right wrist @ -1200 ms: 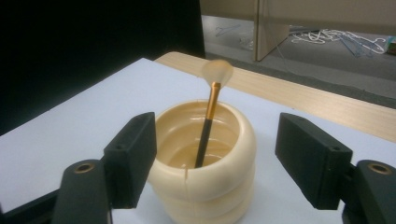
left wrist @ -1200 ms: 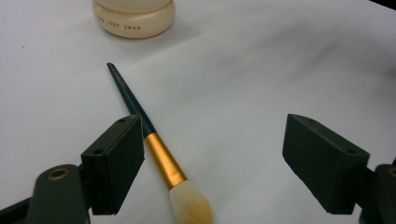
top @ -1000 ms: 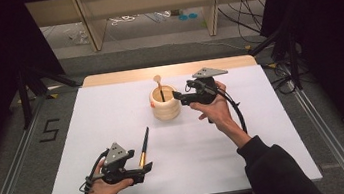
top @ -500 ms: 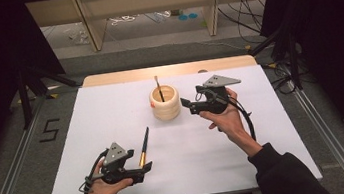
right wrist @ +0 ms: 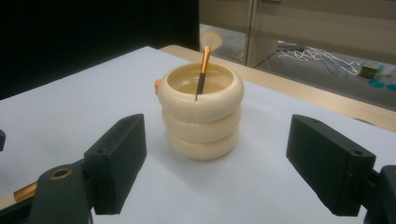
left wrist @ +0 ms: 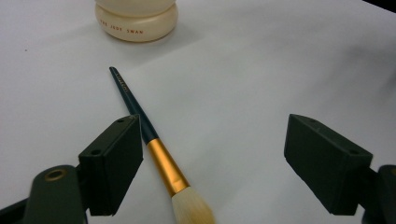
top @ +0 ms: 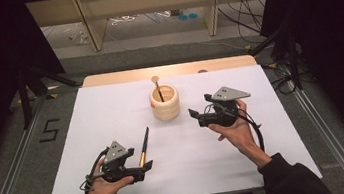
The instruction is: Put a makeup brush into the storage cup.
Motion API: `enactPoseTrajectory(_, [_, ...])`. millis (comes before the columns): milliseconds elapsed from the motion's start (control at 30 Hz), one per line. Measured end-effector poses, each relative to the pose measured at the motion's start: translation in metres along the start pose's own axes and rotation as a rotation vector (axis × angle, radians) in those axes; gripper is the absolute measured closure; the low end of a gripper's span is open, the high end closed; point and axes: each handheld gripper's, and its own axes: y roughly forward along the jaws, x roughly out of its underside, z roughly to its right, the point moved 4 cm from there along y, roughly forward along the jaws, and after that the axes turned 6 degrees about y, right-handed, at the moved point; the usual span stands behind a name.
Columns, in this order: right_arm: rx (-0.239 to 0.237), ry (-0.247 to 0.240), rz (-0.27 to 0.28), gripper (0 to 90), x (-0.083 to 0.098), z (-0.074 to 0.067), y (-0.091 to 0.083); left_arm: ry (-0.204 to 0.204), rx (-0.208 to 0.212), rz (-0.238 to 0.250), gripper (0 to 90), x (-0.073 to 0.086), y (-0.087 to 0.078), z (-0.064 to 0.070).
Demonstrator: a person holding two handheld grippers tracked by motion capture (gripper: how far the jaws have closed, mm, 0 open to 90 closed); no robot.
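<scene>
A cream ringed holder (top: pixel 164 104) stands at the middle back of the white table sheet (top: pixel 106 110), with a brush (top: pixel 157 86) upright in it. A second brush (top: pixel 143 146), dark-handled with a gold ferrule, lies flat near the front left. My left gripper (top: pixel 144 168) rests open at its bristle end; in the left gripper view the brush (left wrist: pixel 159 154) lies between the jaws, close beside the left one, with the left gripper (left wrist: pixel 212 149) not pressing it. My right gripper (top: pixel 194 116) hovers right of the holder, open; its jaws have just been opening, nothing between them. The right gripper (right wrist: pixel 215 154) faces the holder (right wrist: pixel 201 112).
A wooden table edge (top: pixel 107 79) runs along the back of the sheet. Metal rails (top: pixel 13 168) flank the table on both sides. A "5" mark (top: pixel 49 129) is on the floor at left. Cables (top: pixel 251 21) lie behind at right.
The right gripper has drawn away from the holder, rightward and toward the person, leaving the brush standing in it. The left gripper and the lying brush have not moved.
</scene>
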Motion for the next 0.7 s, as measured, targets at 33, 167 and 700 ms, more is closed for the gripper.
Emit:
enactPoseTrajectory(33, [0.003,0.003,0.001,20.7,0.002,0.001,-0.002,0.007,0.002,-0.004,19.3,0.000,0.000,-0.001])
enactPoseTrajectory(167, [0.006,0.015,0.004,20.2,0.007,0.003,-0.010,-0.003,0.006,-0.008,19.3,-0.001,0.002,-0.001])
enactPoseTrajectory(700, [-0.034,0.069,-0.034,19.3,0.030,-0.005,-0.030,0.021,0.000,-0.025,19.3,-0.001,0.000,-0.002])
